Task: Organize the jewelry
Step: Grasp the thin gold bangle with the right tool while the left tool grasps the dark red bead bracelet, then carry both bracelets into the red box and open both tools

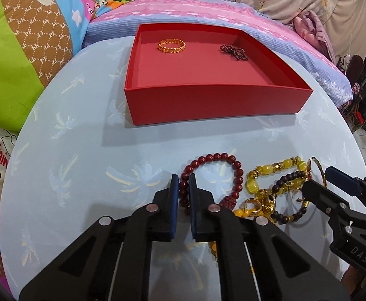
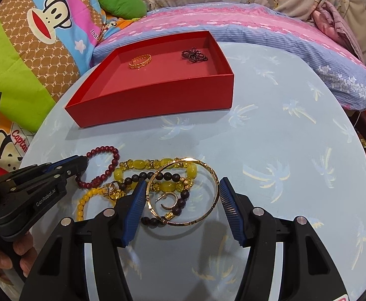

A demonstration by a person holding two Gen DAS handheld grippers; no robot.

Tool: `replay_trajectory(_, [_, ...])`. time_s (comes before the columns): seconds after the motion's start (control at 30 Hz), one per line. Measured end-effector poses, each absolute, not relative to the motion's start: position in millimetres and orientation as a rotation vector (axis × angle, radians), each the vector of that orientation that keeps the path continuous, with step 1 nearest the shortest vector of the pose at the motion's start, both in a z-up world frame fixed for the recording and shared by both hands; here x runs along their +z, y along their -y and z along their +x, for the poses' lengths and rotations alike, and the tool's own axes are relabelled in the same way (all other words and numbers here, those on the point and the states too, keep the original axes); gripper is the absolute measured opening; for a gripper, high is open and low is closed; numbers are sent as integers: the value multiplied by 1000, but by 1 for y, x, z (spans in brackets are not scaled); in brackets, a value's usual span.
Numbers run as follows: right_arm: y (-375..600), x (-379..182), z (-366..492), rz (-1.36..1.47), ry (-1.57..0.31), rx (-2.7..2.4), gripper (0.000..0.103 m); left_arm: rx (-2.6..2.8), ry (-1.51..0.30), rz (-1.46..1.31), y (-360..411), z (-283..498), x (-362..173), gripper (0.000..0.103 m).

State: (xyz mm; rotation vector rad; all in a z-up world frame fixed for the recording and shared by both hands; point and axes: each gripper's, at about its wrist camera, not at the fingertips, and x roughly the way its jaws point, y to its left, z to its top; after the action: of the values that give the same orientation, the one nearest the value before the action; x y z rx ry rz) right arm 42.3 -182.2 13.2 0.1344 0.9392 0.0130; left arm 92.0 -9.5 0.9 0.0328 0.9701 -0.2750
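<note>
On the tabletop [image 1: 82, 150], the dark red bead bracelet [image 1: 209, 175] was pinched shut in the left hand-held gripper [image 1: 183, 179]. The right hand-held gripper [image 2: 181, 184] was spread wide around the gold bangle [image 2: 183, 192], nothing gripped; a lift toward the red box [image 1: 208, 100] was judged next.

One red box [image 1: 215, 105] sits on the worktop [image 2: 283, 138], holding two pieces: one gold band [image 1: 171, 46] and one dark beaded flower piece [image 1: 234, 52]. Outside it lie one dark red bead bracelet [image 1: 215, 173], one yellow bead bracelet [image 2: 142, 165], one dark bead bracelet [image 2: 180, 200], one thin gold bangle [image 2: 209, 213] and one string of small yellow beads [image 2: 82, 203]. The small gold pieces tangled among them are too jumbled to count.
</note>
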Motion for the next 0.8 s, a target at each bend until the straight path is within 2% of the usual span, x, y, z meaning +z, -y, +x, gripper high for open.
replay_trajectory(0.33, [187, 47, 65, 147, -873, 34, 57, -343, -890, -22, 14, 102, 55, 8])
replay_trajectory(0.57, [194, 84, 114, 124, -795, 49, 57, -369, -828, -63, 19, 140, 92, 8])
replay_trajectory(0.8, [198, 90, 173, 136, -795, 60, 57, -366, -777, -71, 29, 191, 108, 8])
